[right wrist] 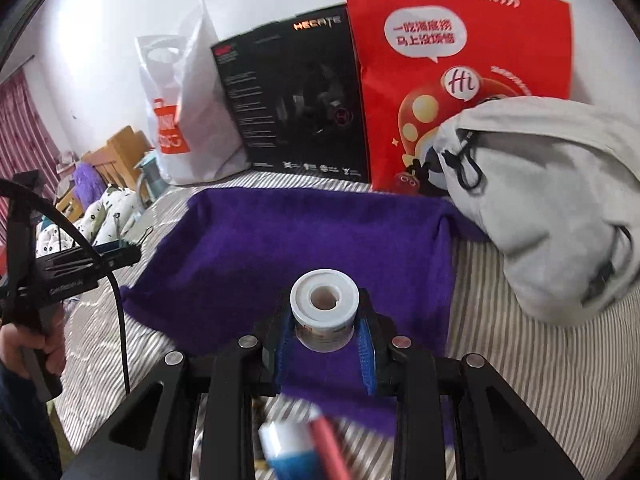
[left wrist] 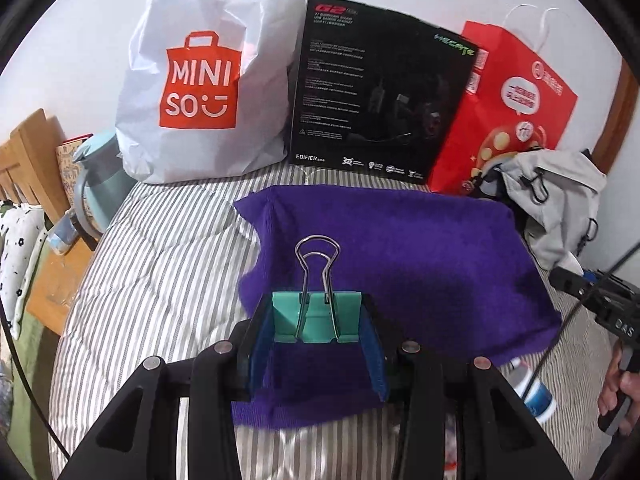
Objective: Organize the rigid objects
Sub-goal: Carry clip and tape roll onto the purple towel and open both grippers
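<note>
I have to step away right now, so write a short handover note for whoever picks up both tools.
Left tool: shut on the teal binder clip, held over the purple cloth.
Right tool: shut on the small white-capped jar, also above the cloth.
Done: both items picked up.
Left: neither is set down yet. A blue-and-white tube lies near the cloth's front edge on the striped bed, probably next.

Blue-and-white tube (right wrist: 290,454) at bottom of right wrist view: blurred, cut off by frame edge, label unreadable; red item (right wrist: 330,446) beside it equally smeared. Small print on black box (left wrist: 362,92) too fine to read (brand marks only). White bottle (right wrist: 323,314): label partly hidden between fingers. Purple cloth (left wrist: 400,264): near edge covered by left gripper (left wrist: 318,320).
</note>
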